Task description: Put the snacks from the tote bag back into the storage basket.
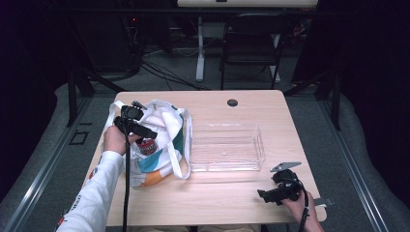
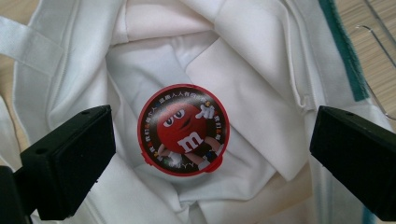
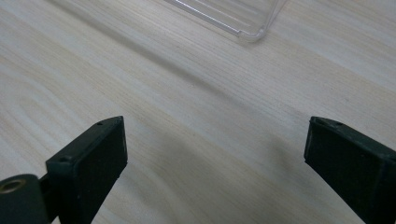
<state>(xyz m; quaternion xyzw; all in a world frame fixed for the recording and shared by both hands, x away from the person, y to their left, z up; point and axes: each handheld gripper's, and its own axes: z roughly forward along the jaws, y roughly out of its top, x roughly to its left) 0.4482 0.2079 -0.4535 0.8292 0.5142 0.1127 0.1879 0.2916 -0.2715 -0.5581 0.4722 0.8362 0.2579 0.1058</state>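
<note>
- A person at a wooden bench (image 1: 227, 200) holds the left hand-held gripper (image 1: 138, 129) over the mouth of a white cloth bag (image 1: 164, 145) lying at the bench's left side; its jaws stand wide apart and grip nothing.
- Down in the bag sits a small round tub (image 2: 183, 129) with a red-rimmed lid printed with a red cartoon sweet; it rests among the white folds, lid up, facing the left gripper view squarely.
- The tub lies straight ahead of the left hand-held gripper, between the lines of its two jaws and apart from both; being round, it offers no long axis to line up with, so the jaws could close across it from either side as they stand.
- The right hand-held gripper (image 1: 275, 193) rests low near the bench's front right corner, jaws likewise spread and empty over bare wood; it is well apart from the bag, so the left one is much the nearer to the tub.
- A clear plastic tray (image 1: 227, 166) stands empty between the two, just beside the bag.
</note>
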